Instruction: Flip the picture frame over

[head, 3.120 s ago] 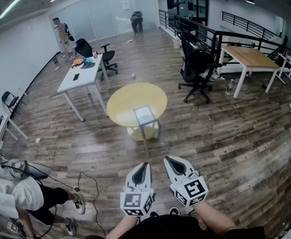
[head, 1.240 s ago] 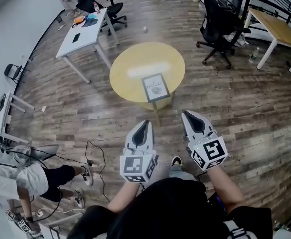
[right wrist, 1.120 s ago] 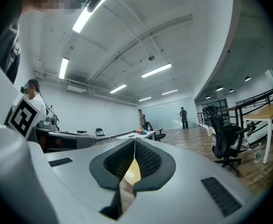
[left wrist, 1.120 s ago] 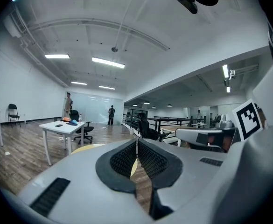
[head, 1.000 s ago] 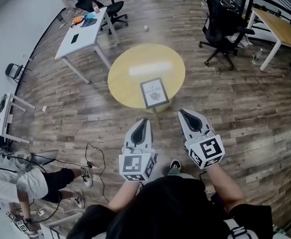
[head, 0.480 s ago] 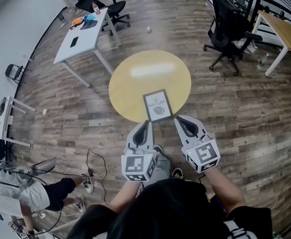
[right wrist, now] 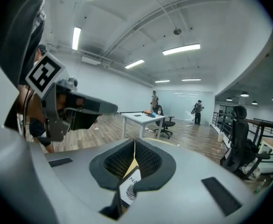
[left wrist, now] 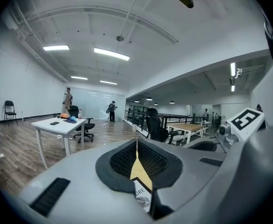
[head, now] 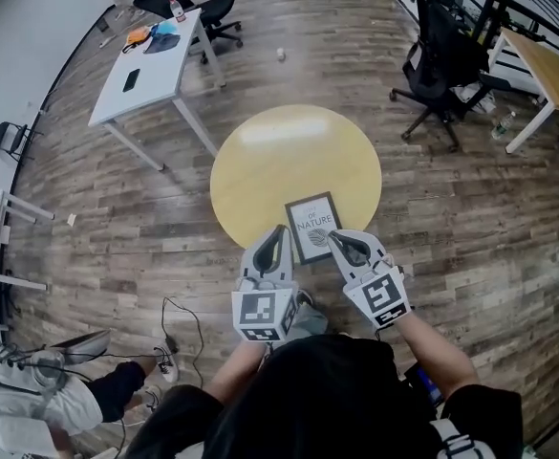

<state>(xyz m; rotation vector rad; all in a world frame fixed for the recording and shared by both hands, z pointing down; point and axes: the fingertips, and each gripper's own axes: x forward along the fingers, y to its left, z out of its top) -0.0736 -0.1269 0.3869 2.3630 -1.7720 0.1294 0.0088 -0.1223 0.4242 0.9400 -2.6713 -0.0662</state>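
Note:
A black picture frame [head: 314, 226] with a white print lies face up near the front edge of the round yellow table [head: 279, 156]. My left gripper [head: 279, 229] is shut and empty, its tip just left of the frame's near left corner. On the other side my right gripper [head: 335, 238] is also shut and empty, its tip over the frame's near right corner. In the left gripper view the jaws [left wrist: 137, 141] meet at the tip, and a strip of the frame [left wrist: 143, 197] shows below them. The right gripper view shows its jaws [right wrist: 135, 141] together, with the frame [right wrist: 129, 190] beneath.
A white desk [head: 150, 55] with small items stands at the back left, with a black office chair [head: 203, 3] behind it. Another black chair [head: 441, 55] and a wooden desk [head: 556, 65] are at the right. A cable [head: 174, 323] and a person's legs [head: 69, 400] are on the floor at the lower left.
The table and frame have come much nearer. Both grippers moved forward and down to the frame's near edge, and both stayed shut.

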